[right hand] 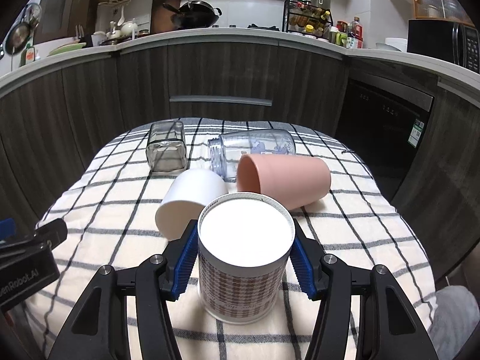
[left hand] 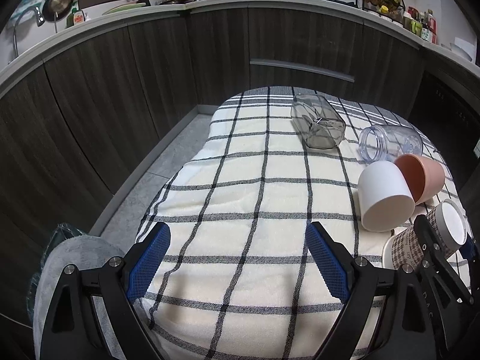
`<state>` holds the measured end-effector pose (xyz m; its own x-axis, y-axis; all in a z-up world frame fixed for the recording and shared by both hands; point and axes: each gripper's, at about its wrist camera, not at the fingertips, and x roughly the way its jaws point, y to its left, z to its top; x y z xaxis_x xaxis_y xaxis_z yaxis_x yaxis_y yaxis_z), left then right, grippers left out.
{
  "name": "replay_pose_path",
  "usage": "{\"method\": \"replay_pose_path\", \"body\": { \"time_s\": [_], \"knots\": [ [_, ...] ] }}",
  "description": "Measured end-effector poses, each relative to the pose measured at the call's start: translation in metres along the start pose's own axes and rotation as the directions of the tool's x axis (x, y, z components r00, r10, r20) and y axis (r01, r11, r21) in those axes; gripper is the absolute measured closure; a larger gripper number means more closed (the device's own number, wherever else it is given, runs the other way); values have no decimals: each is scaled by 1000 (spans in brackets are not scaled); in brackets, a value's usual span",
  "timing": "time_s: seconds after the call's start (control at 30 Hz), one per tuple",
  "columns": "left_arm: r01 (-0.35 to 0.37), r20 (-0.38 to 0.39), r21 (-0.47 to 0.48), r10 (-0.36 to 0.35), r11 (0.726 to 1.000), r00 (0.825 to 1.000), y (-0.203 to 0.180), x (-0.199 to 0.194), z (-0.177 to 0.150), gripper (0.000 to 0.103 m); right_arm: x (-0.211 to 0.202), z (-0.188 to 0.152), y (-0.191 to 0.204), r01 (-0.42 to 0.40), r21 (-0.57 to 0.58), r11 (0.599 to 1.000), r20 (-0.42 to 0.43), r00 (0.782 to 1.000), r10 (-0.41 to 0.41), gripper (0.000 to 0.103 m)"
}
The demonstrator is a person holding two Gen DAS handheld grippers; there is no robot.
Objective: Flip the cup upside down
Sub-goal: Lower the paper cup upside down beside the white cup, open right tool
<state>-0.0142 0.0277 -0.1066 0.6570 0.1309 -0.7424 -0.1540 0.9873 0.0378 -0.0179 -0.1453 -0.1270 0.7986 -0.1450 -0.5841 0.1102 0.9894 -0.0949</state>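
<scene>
Table (right hand: 99, 174) under checked cloth, four other vessels lying on their sides. We've got the houndstooth cup (right hand: 244, 258) base-up near the front edge, right gripper (right hand: 244, 258) fingers clamped on it. Left gripper (left hand: 237, 258) wide open, empty. Flip looks done; next: release, retract straight.

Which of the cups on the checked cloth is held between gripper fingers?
The brown houndstooth paper cup, clamped in the right gripper. The white plastic cup and the pink plastic cup lie free on their sides.
</scene>
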Motion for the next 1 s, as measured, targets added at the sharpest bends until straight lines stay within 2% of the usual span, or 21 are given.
{"method": "replay_pose_path", "body": {
  "time_s": [0.07,0.1,0.13,0.2,0.47,0.57,0.73,1.0],
  "knots": [
    [1,5,5,-1,1000,1000,-1,-2,0,11,0,0,-1,-2,3,1000,-12,1000,2,45],
    [0,7,8,0,1000,1000,-1,-2,0,11,2,1,-2,1,3,1000,-25,1000,-1,38],
    [0,9,11,0,1000,1000,-2,-3,0,11,2,1,-2,6,5,1000,-35,999,-6,26],
    [3,14,17,-3,1000,1000,-3,-5,0,11,0,1,-4,17,13,1000,-35,999,-16,15],
    [1,73,10,-2,1000,997,3,-28,1,9,-26,8,-10,3,14,1000,-8,1000,-3,14],
    [7,92,2,-7,1000,996,6,-40,0,9,-40,12,-14,-7,20,1000,0,1000,7,10],
    [24,116,-13,-23,1000,993,9,-64,-1,7,-59,16,-20,-32,35,999,-12,999,32,10],
    [63,138,15,-64,998,988,3,-103,-10,3,-92,18,-41,-66,76,995,-43,997,69,10]
  ]
}}
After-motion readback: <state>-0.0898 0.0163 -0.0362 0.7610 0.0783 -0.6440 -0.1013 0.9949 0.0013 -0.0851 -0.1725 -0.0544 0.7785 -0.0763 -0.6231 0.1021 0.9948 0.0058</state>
